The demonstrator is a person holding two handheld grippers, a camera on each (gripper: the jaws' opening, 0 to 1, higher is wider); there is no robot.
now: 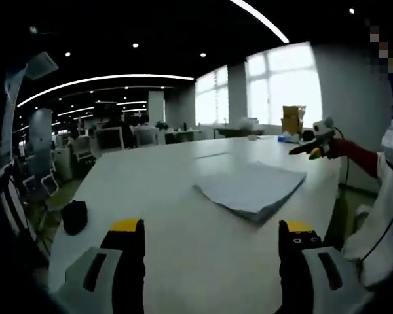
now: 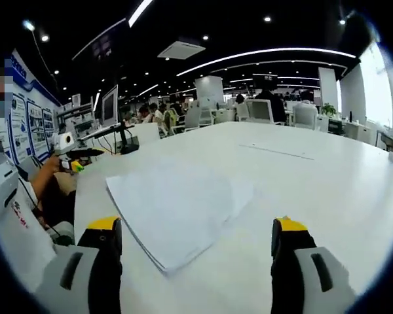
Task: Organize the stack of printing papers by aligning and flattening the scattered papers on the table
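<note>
one paper stack point(image 1: 250, 188), two tongs point(image 1: 209, 235)

A wide white bench point(image 1: 183, 255) carries a slightly fanned stack of papers point(image 1: 251, 188) near its right edge, and a small black object point(image 1: 74, 216) sits at its left edge.

Bare white tabletop point(image 1: 183, 261) is lying open near and around the grey stack of printing papers point(image 1: 252, 188); a small black object point(image 1: 74, 216) is sitting at the left edge, well apart.
</note>
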